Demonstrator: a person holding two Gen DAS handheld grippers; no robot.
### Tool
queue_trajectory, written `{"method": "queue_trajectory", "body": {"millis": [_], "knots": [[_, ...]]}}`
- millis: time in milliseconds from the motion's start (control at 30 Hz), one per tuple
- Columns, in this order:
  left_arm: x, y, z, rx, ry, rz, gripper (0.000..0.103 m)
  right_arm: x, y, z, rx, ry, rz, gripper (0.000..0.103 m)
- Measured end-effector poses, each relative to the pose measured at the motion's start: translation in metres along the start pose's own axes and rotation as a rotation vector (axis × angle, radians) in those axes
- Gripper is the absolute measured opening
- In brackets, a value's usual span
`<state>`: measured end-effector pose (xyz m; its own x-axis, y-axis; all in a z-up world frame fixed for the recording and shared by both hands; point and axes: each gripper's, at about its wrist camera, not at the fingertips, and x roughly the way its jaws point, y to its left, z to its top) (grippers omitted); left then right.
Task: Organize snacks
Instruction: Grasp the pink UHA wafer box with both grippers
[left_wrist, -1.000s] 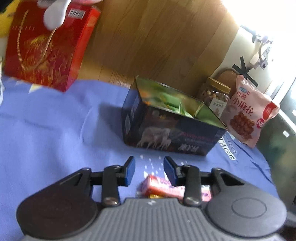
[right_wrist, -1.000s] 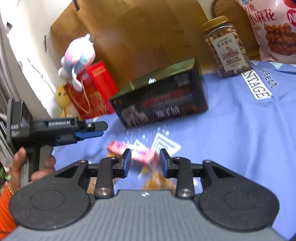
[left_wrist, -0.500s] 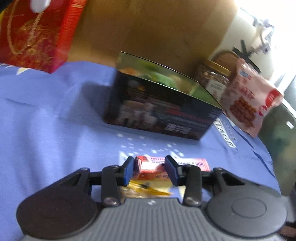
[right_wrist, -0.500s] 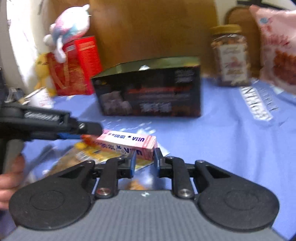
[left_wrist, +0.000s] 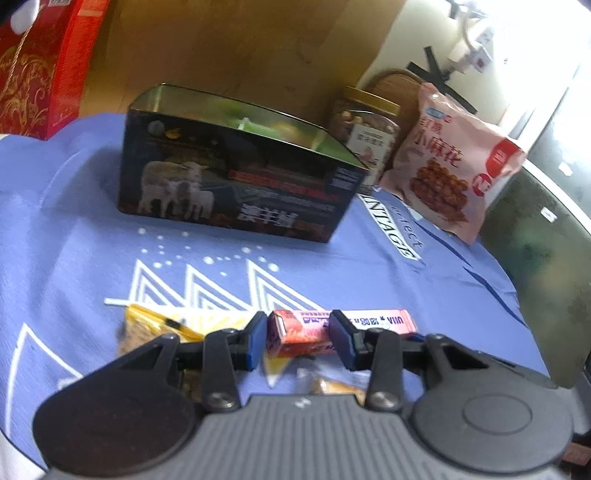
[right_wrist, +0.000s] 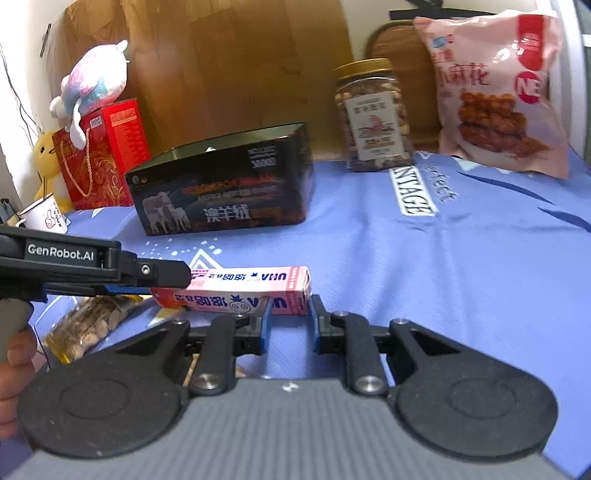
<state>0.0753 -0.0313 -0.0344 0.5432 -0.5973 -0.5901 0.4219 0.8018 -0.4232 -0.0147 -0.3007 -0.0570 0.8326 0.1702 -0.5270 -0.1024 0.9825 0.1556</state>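
Note:
A pink UHA candy box lies on the blue cloth. My left gripper is open, its blue pads either side of the box's red end without squeezing it. My right gripper is open around the box's other end; the left gripper shows there at that box's left end. Clear bags of snacks lie by the box. The dark open tin with sheep on it stands behind, green packets inside.
A nut jar and a pink snack bag stand at the back right. A red gift bag with a plush toy and a white mug are at the back left. The table edge is at right.
Both grippers came down and closed in on the pink box from opposite ends. The views steadied, and the right gripper's gap is wider than half a second ago.

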Motion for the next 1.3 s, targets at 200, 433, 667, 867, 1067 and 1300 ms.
{"method": "queue_trajectory", "body": {"millis": [200, 433, 667, 867, 1067, 1300], "knots": [[0.003, -0.009, -0.011, 0.045, -0.063, 0.015, 0.043, -0.004, -0.005, -0.006, 0.007, -0.024, 0.015, 0.026], [0.003, -0.012, -0.017, 0.059, -0.095, 0.029, 0.045, -0.003, -0.007, -0.005, 0.03, -0.025, 0.029, 0.027], [0.002, -0.012, -0.017, 0.058, -0.093, 0.03, 0.044, -0.004, -0.006, -0.006, 0.021, -0.026, 0.022, 0.027], [-0.002, -0.013, -0.021, 0.07, -0.102, 0.026, 0.043, -0.005, -0.003, -0.006, 0.008, -0.032, 0.01, 0.026], [-0.008, -0.008, -0.024, 0.06, -0.112, 0.026, 0.043, -0.006, 0.005, -0.008, -0.014, -0.037, 0.013, 0.026], [-0.02, -0.003, -0.021, 0.071, -0.128, 0.034, 0.039, -0.006, 0.017, -0.008, -0.057, -0.052, 0.005, 0.026]]}}
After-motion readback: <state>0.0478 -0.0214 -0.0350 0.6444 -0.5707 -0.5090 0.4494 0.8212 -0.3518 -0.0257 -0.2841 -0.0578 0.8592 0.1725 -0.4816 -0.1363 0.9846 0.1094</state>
